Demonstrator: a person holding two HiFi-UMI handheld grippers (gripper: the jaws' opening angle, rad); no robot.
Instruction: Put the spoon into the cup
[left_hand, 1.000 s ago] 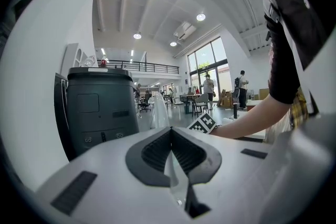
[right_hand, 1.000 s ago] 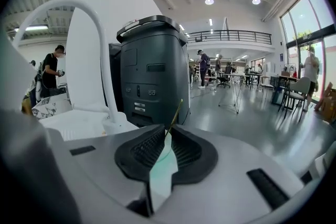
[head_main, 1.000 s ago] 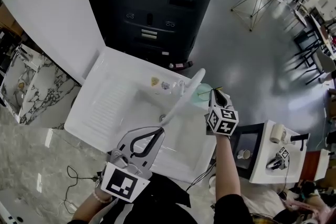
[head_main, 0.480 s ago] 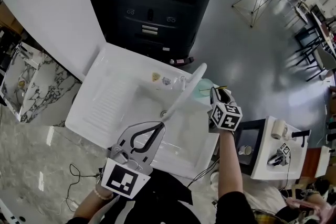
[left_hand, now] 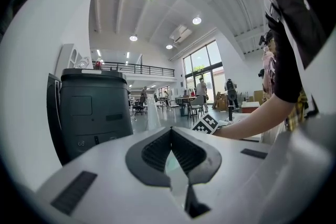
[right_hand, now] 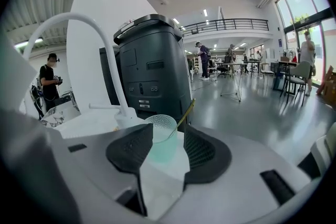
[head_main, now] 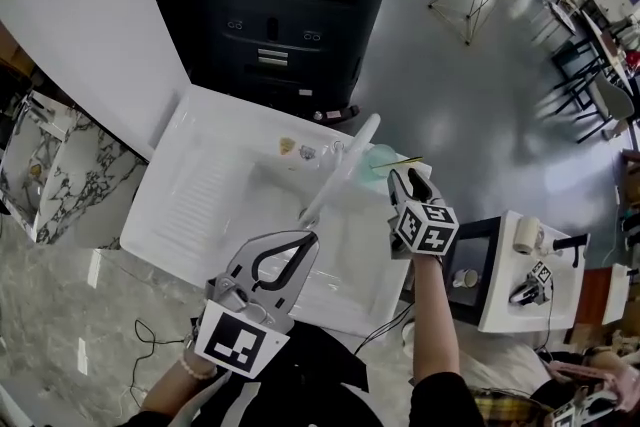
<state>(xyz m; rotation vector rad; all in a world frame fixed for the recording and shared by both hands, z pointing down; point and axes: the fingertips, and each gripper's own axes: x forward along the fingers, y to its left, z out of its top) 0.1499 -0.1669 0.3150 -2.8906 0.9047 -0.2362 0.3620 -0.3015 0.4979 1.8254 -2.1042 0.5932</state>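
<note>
A pale green translucent cup stands on the sink's right rim, beside the faucet. A thin gold spoon leans in it, its handle pointing right. In the right gripper view the cup and the spoon show in the gap between the jaws, just beyond the tips. My right gripper is opening, and its pads press on nothing. My left gripper hovers over the sink's near side, shut and empty, its tips touching.
The white sink has a ribbed drainboard on the left and a tall white curved faucet. A black machine stands behind it. A small white table with objects stands at the right.
The right jaws have spread apart and let go of the spoon, which now rests in the cup. The right gripper has drawn back slightly. The left gripper stayed put.
</note>
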